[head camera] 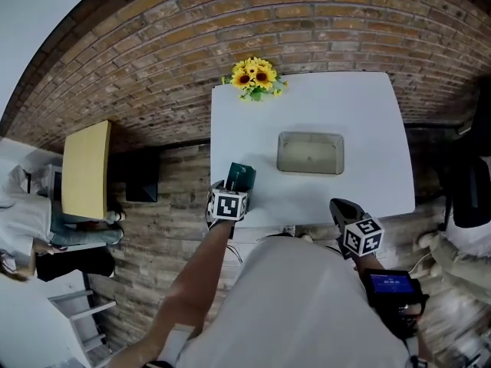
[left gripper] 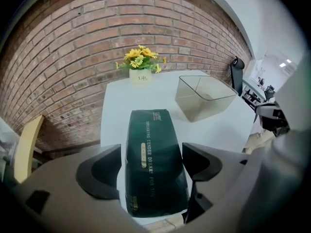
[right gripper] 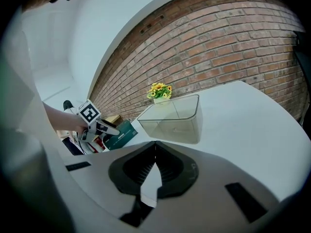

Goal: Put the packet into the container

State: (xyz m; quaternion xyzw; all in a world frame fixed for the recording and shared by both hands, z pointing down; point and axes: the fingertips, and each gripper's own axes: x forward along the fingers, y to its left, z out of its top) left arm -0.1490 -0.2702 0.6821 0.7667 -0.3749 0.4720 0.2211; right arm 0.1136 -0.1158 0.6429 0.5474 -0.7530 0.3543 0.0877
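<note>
A dark green packet lies flat on the white table, close to its near left edge. My left gripper is open and straddles it, one jaw on each side, neither pad pressing. From the head view the packet pokes out just beyond the left gripper. The clear, empty container stands at the table's middle, to the right of and beyond the packet. My right gripper is shut on nothing and hovers at the table's near right edge, pointing towards the container.
A pot of sunflowers stands at the table's far left corner, against the brick wall. Left of the table is a yellow-topped stand, with a seated person beyond it. A black chair stands at the right.
</note>
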